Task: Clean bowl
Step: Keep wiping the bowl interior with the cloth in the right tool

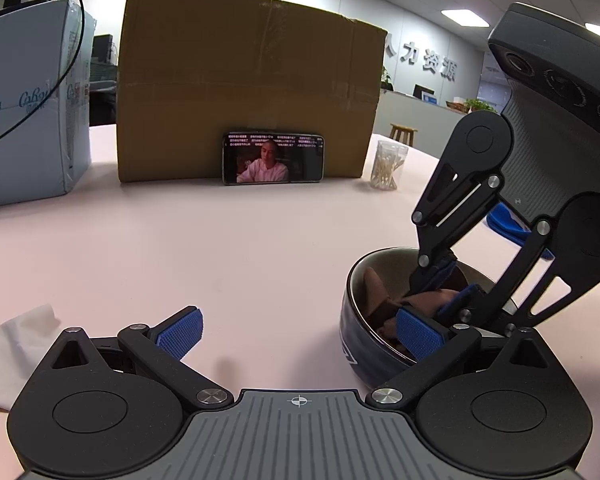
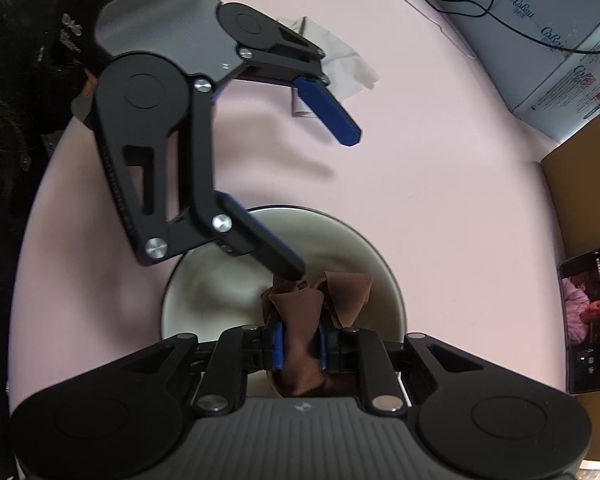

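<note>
A bowl (image 1: 358, 344), dark blue outside and pale inside (image 2: 204, 300), stands on the pink table. My right gripper (image 2: 300, 346) is shut on a brown cloth (image 2: 304, 316) and holds it down inside the bowl; it also shows from above in the left wrist view (image 1: 456, 284). My left gripper (image 1: 300, 334) is open wide. Its right finger (image 1: 418, 334) reaches over the bowl's near rim, inside the bowl beside the cloth. Its left finger (image 1: 180, 332) hangs over bare table outside the bowl.
A cardboard box (image 1: 244, 84) stands at the back with a phone (image 1: 273, 159) leaning on it. A jar of cotton swabs (image 1: 389, 165) is to its right. A pale blue box (image 1: 28, 100) stands at the left. A crumpled white tissue (image 1: 8, 344) lies near left.
</note>
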### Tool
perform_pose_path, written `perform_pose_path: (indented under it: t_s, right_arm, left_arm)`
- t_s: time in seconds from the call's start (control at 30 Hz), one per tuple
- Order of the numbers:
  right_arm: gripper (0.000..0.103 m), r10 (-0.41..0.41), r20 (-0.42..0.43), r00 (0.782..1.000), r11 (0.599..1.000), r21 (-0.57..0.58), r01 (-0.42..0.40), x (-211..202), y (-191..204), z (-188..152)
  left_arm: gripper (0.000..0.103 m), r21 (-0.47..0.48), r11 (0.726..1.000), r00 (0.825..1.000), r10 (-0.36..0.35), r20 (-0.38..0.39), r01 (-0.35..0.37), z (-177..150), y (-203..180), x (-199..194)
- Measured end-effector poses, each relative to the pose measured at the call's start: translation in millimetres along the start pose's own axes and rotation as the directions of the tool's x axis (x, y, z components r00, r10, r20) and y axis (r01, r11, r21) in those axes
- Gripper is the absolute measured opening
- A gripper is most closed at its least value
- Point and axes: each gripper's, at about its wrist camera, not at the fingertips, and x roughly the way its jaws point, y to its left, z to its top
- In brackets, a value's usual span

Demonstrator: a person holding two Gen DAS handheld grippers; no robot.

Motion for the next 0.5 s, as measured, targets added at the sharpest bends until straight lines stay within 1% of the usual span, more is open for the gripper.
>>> perform_pose_path:
  t_s: [0.07, 0.23, 0.3, 0.37, 0.43, 0.5]
  right_arm:
    - [0.017, -0.029, -0.008, 1.0, 1.0, 0.004, 0.029, 1, -3, 0]
    - [0.017, -0.036, -0.035, 0.999, 0.999, 0.01, 0.036, 2, -7, -3]
    - [0.017, -0.032, -0.048, 0.998, 0.999, 0.011, 0.033, 13, -5, 1]
    - [0.017, -0.018, -0.058, 0.998, 1.0, 0.013, 0.019, 12, -3, 1]
    - [0.017, -0.005, -0.051, 0.999, 1.0, 0.016, 0.006, -1, 0, -5]
    - [0.017, 0.01, -0.037, 0.999, 1.0, 0.017, -0.009, -4, 1, -6]
  left_arm:
    - [0.103, -0.002, 1.0, 1.0, -0.001, 0.001, 0.001, 0, 1, 0]
    - [0.103, -0.002, 1.0, 1.0, -0.002, 0.002, 0.002, 0, 1, 1]
    - [0.103, -0.002, 1.0, 1.0, -0.002, 0.001, 0.002, 0, 2, 1]
    - [0.103, -0.003, 1.0, 1.0, -0.002, 0.0, 0.002, 0, 1, 0]
    - [0.103, -0.003, 1.0, 1.0, -0.002, 0.0, 0.002, 1, 2, 1]
    - [0.103, -0.002, 1.0, 1.0, -0.002, 0.0, 0.002, 1, 3, 1]
